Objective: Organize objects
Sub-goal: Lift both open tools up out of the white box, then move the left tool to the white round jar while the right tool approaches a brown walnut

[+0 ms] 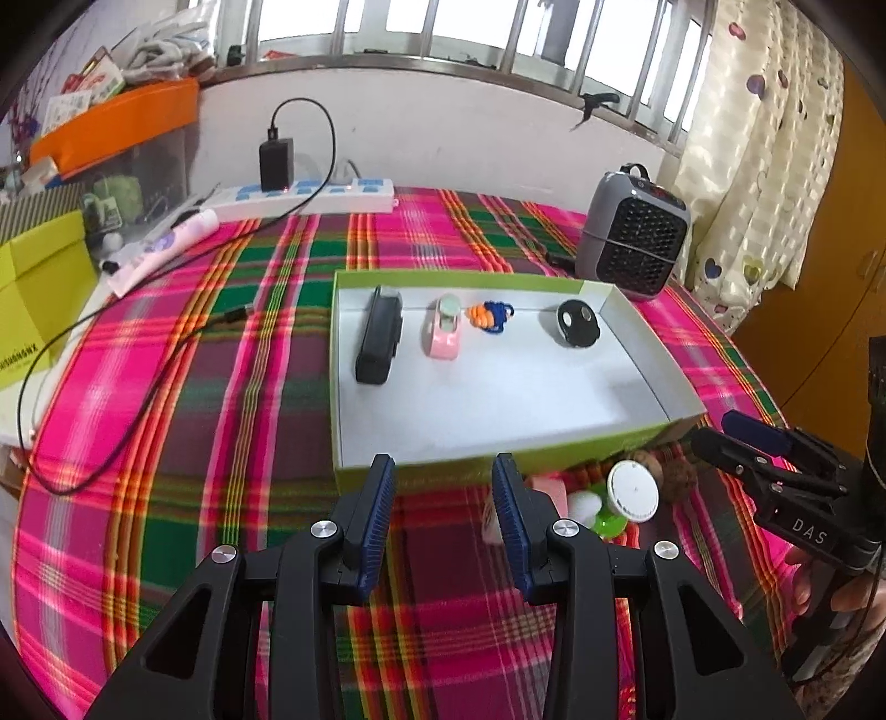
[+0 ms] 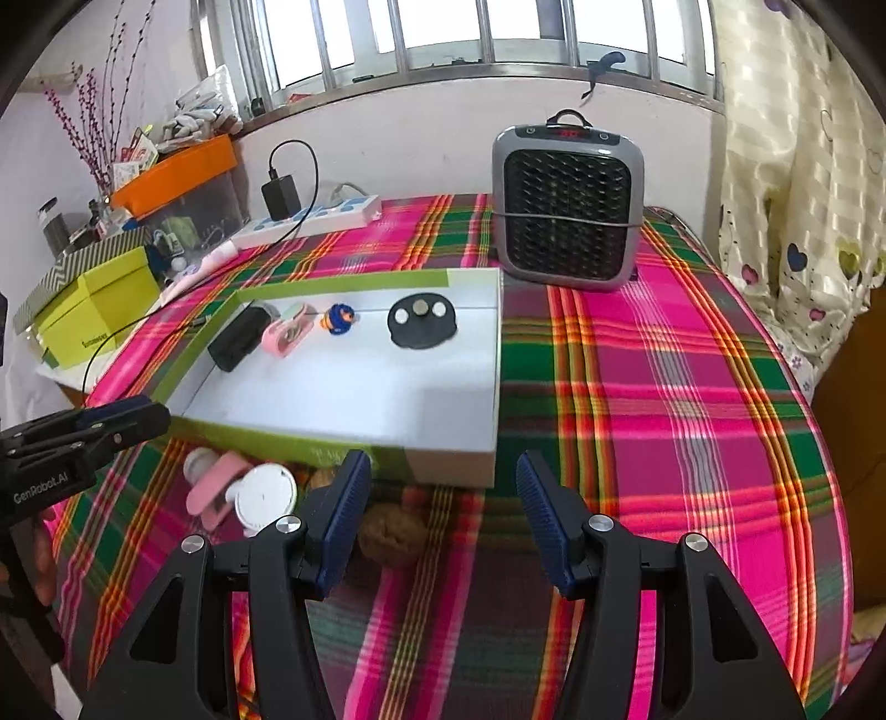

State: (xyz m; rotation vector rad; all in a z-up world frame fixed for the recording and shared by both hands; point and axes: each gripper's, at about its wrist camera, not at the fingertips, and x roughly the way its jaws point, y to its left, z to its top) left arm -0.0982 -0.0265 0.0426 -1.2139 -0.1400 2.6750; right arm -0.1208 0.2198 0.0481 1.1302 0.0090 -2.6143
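Background items on the pink, green and red plaid cloth (image 2: 637, 387). Far ahead of the claws, a grey portable heater with a black honeycomb grille (image 2: 567, 205) stands upright at the rear edge, below the barred window (image 2: 443, 27). Ahead and to the left, a white power strip with blue sockets (image 1: 310, 196) carries a black charger block (image 1: 276, 160), whose thin black cable (image 1: 111, 399) trails across the cloth. Further left sit a lime-green cardboard box (image 2: 97, 321) and an orange-lidded clear bin (image 2: 177, 171). Cream curtain with heart prints (image 2: 797, 183) hangs at right.
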